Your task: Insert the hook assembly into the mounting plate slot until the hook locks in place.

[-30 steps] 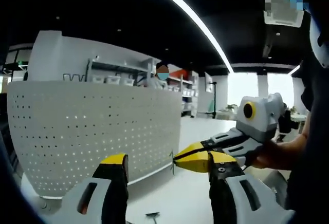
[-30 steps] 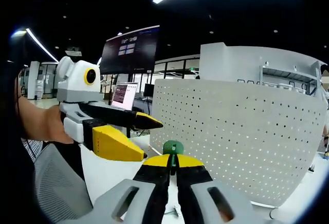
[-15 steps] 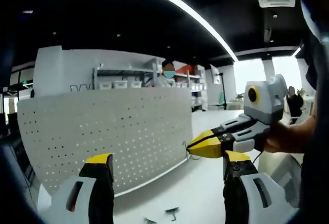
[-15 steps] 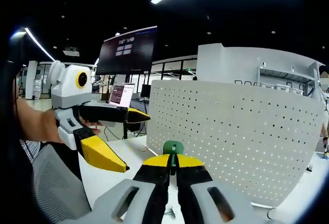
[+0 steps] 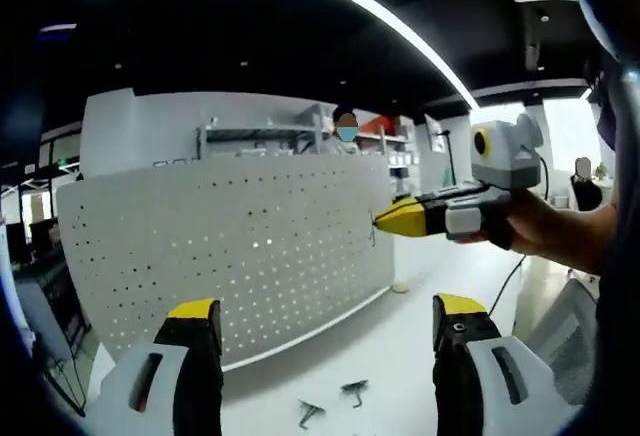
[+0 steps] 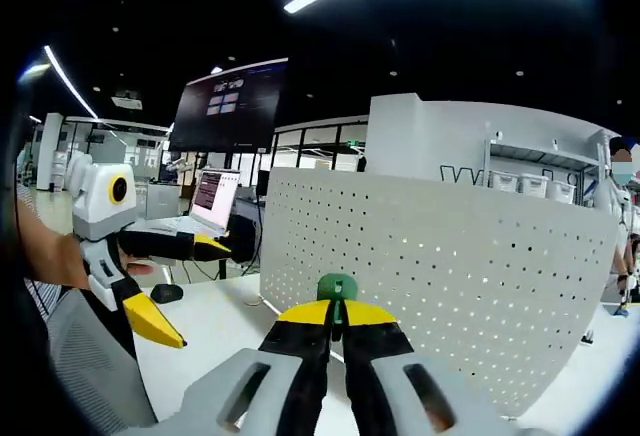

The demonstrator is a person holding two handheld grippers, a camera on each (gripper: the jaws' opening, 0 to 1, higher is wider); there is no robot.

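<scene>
— What's the right gripper [image 6: 336, 318] doing, closest to us?

— It's pinching the hook [image 6: 336, 289]. The yellow-tipped jaws are pressed together, and a green knob with a thin dark stem is poking up from between them. In the left gripper view that same claw [image 5: 385, 221] is hovering near the right-hand end of the board with a fine wire sticking out of its tip.

— And the other claw?

— The left gripper [image 5: 325, 318] is standing wide apart and carrying nothing; its two tips are rising on either side of the bare white table [image 5: 400, 346]. Down between them, two more small dark hooks [image 5: 331, 403] are lying loose on the tabletop.

— How is that hook going to handle, do you think?

— I'm guessing it's light and stiff, a bit of bent wire with a plastic cap. It looks small and smooth enough to twist or slip in the jaws, so I'd be holding it by the stem just under the green cap, leaving the prongs free.

— Where's it going?

— Just beyond it the white perforated panel [image 6: 440, 266] is standing upright on the table, curving across both views. That's the mounting plate, I take it, and none of its holes is filled yet. Whether the hook is touching it, I can't tell.

— And farther off?

— Shelving [image 5: 270, 136] and a person standing behind the panel.
</scene>
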